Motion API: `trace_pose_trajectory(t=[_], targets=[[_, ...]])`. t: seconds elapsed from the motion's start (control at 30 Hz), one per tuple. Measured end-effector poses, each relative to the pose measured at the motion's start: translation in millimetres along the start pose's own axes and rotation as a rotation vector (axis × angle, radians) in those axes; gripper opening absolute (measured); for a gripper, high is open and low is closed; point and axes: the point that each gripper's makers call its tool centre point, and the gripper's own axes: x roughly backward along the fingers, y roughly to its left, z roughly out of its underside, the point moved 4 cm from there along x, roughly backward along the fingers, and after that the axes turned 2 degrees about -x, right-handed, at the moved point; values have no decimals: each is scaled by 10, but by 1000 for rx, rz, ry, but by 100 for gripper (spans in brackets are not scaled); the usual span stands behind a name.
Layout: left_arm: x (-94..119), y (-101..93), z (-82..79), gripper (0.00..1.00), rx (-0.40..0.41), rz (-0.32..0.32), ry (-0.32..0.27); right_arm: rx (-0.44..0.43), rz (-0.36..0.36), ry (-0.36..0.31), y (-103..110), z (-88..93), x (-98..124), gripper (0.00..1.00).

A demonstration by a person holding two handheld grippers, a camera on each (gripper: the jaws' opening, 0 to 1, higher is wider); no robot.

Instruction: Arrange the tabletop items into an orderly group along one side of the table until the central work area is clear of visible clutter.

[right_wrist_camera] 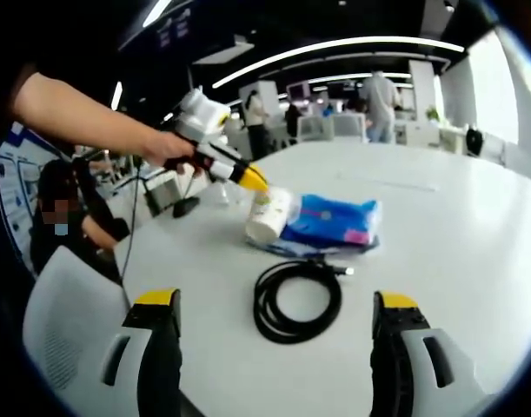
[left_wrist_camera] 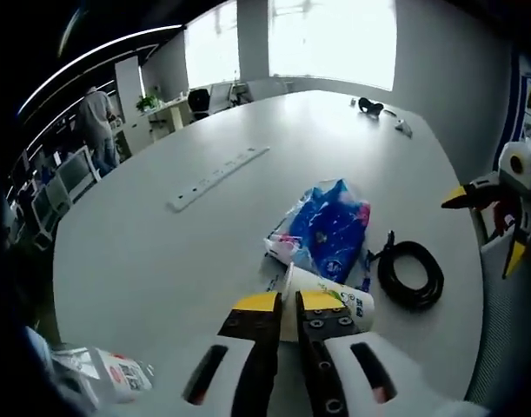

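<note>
On the white table (left_wrist_camera: pixel 152 252) a white paper cup (left_wrist_camera: pixel 333 297) with green print lies on its side against a blue tissue pack (left_wrist_camera: pixel 328 228). My left gripper (left_wrist_camera: pixel 288 301) is shut on the cup's rim, which shows as a white strip between its yellow tips. To the right of the cup lies a coiled black cable (left_wrist_camera: pixel 410 274). In the right gripper view, a bare arm holds the left gripper (right_wrist_camera: pixel 250 178) at the top of the cup (right_wrist_camera: pixel 269 215), beside the pack (right_wrist_camera: pixel 332 220). My right gripper (right_wrist_camera: pixel 276 304) stands wide open just in front of the cable (right_wrist_camera: pixel 295 300), touching nothing. It also hovers off the table's right edge (left_wrist_camera: pixel 487 228).
A white power strip (left_wrist_camera: pixel 217 178) lies mid-table toward the far left. Small dark objects (left_wrist_camera: pixel 369 106) sit at the far end. A printed packet (left_wrist_camera: pixel 117 375) is near the front left edge. A white chair (right_wrist_camera: pixel 65 334) stands by the table, and people stand and sit around the room.
</note>
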Motion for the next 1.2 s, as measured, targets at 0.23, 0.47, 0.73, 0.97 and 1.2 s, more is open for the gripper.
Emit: trace_pose_trajectory(t=[0.23, 0.47, 0.73, 0.97, 1.2], targets=[[24, -30, 24, 1, -61, 15, 27, 2, -2, -1, 7, 0, -3, 89], [63, -62, 39, 0, -137, 10, 43, 3, -6, 0, 16, -2, -15, 89], [162, 4, -21, 0, -200, -34, 36, 11, -19, 6, 52, 11, -36, 89], [255, 39, -78, 0, -304, -91, 37, 17, -25, 6, 75, 2, -46, 89], [241, -90, -109, 0, -435, -84, 56, 18, -28, 2, 91, -12, -63, 89]])
